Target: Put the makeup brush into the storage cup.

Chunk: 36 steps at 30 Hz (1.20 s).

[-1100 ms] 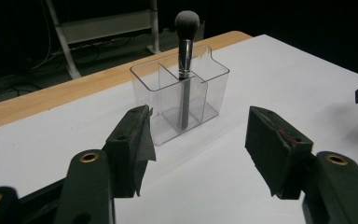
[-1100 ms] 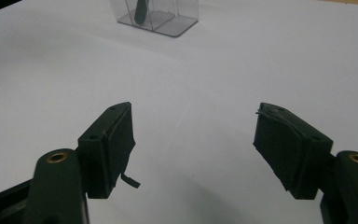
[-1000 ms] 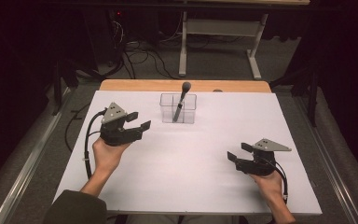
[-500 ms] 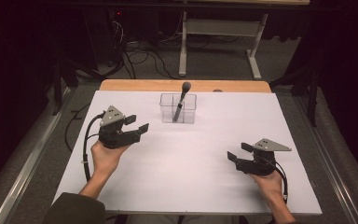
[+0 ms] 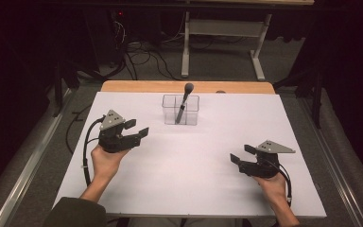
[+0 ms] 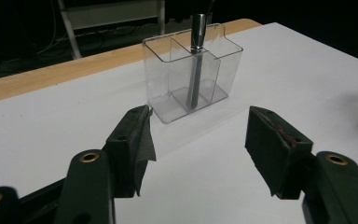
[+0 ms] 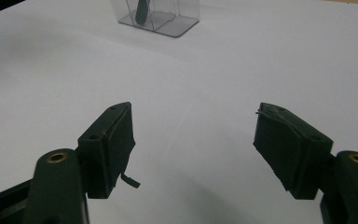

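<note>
1. Judging by how things lie, the brush [image 5: 184, 101] already stands in the holder [image 5: 180, 109], head up and leaning a little, and neither gripper touches it; the placing looks done.
2. The holder sits at about 12 o'clock on the table [image 5: 189, 189], near the far edge; in the left gripper view the brush handle [image 6: 196, 70] stands in a compartment by the middle divider.
3. The left gripper [image 5: 137, 131] hovers at 9 o'clock, its jaws apart and empty, aimed toward the holder [image 6: 191, 70] but well short of it.
4. The right gripper [image 5: 242, 154] rests at 4 o'clock, jaws likewise spread with nothing between, well apart from the holder [image 7: 158, 16].
5. What may be left is only parking the hands, or a fresh reach for the brush.
6. Around: a wooden strip [image 5: 184, 86] behind the white top, a stand [image 5: 222, 33] and cables [image 5: 137, 52] on the floor beyond. Nothing lies between either gripper and the holder.
</note>
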Tool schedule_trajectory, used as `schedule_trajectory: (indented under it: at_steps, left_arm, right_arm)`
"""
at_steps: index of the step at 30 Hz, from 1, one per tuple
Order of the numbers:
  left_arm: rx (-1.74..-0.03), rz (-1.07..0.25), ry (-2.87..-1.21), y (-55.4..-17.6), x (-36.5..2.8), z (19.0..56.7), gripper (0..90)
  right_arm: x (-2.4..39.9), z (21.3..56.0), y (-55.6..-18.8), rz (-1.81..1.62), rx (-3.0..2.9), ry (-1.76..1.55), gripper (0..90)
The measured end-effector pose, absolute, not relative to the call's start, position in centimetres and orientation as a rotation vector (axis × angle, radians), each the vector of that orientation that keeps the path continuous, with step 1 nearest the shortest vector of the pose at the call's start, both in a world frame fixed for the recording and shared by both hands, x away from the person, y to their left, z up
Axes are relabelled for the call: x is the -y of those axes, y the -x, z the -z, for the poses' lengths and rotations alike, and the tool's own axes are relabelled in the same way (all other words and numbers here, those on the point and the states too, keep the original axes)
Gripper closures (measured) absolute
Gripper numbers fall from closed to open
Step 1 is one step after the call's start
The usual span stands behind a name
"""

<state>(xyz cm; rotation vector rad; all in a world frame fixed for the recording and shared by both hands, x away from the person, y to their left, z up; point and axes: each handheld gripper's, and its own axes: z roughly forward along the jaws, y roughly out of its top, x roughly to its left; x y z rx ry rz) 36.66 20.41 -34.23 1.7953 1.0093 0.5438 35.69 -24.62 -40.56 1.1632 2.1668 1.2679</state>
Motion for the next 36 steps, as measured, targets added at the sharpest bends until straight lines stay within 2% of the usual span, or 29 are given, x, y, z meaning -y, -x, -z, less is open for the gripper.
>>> schedule_trajectory:
  at_steps: [36]
  left_arm:
    - [-1.069,-0.490,-1.800,-36.5,-21.0,36.9,43.2]
  right_arm:
    - [24.5,40.6,-35.7,-1.276,-2.175,-1.152,30.1]
